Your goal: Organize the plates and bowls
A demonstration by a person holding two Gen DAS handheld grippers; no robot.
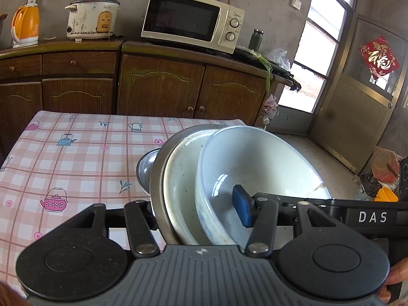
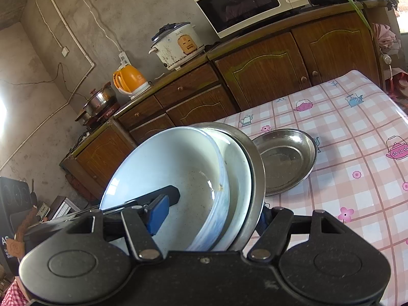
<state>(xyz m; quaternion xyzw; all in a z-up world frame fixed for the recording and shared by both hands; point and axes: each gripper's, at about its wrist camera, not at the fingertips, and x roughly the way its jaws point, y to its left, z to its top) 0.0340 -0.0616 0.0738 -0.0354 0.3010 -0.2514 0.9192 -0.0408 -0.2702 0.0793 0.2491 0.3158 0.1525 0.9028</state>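
Three nested dishes: a stack (image 1: pixel 229 178) held tilted on edge between both grippers, above the near edge of the counter.
Innermost dish: pale blue-white bowl (image 1: pixel 257 163), facing each camera, with a chip at its rim.
Middle dish: white plate (image 1: pixel 178 178), speckled, just behind the bowl.
Outer dish: steel plate (image 1: pixel 159 178), backing the other two.
Left gripper (image 1: pixel 199 214): closed narrowly on the stack's rim; its blue pad (image 1: pixel 243 209) lies inside the bowl, the other finger is hidden behind the steel plate.
Right gripper (image 2: pixel 209 216): set wider, also clamping the stack; one blue pad inside the bowl, the other just behind the steel plate's back.
Crossing: the left gripper's black finger reaches into the bowl just ahead of the right gripper's pad, seen from the right wrist.
Loose steel dish (image 2: pixel 285 160): flat on the counter, just beyond the stack and ahead-right of the right gripper.
Counter (image 1: pixel 76 158): covered in a pink checked cloth with teapot prints.
Beyond the grippers: wooden cabinets (image 1: pixel 158 84) carrying a microwave (image 1: pixel 191 20), rice cooker (image 1: pixel 91 17) and orange kettle (image 1: pixel 25 25).
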